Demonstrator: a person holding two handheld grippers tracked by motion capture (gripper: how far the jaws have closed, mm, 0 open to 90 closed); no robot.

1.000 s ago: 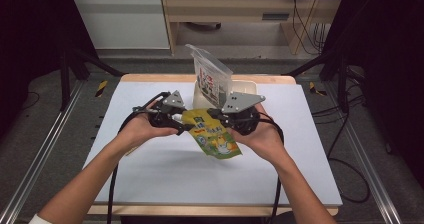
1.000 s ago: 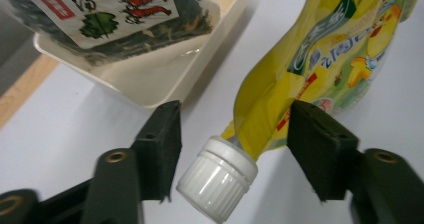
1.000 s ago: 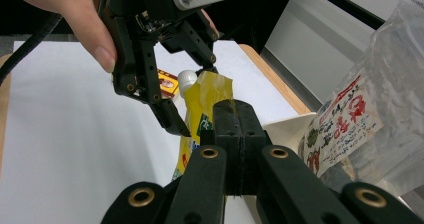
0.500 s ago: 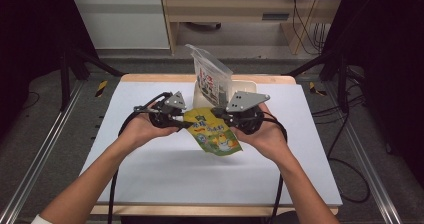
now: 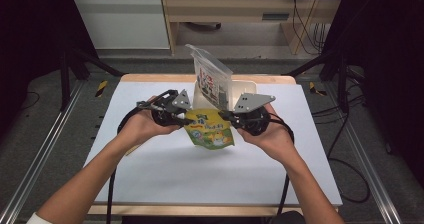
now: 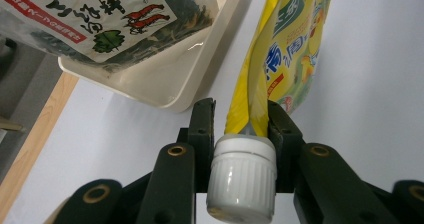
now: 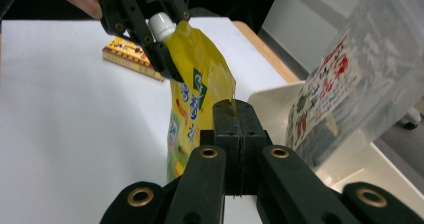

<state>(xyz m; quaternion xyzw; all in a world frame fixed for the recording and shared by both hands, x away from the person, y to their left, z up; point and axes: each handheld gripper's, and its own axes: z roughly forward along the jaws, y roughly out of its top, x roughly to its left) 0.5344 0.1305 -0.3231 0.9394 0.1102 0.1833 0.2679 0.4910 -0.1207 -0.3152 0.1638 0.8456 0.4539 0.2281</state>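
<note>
Two grippers share one yellow pouch, held up above the white worktop just in front of the cream tray. Left gripper is clamped on the pouch's neck, right beneath the white cap. Right gripper pinches the pouch's opposite top corner, jaws pressed together. Behind, a clear snack bag stands tilted in the tray.
</note>
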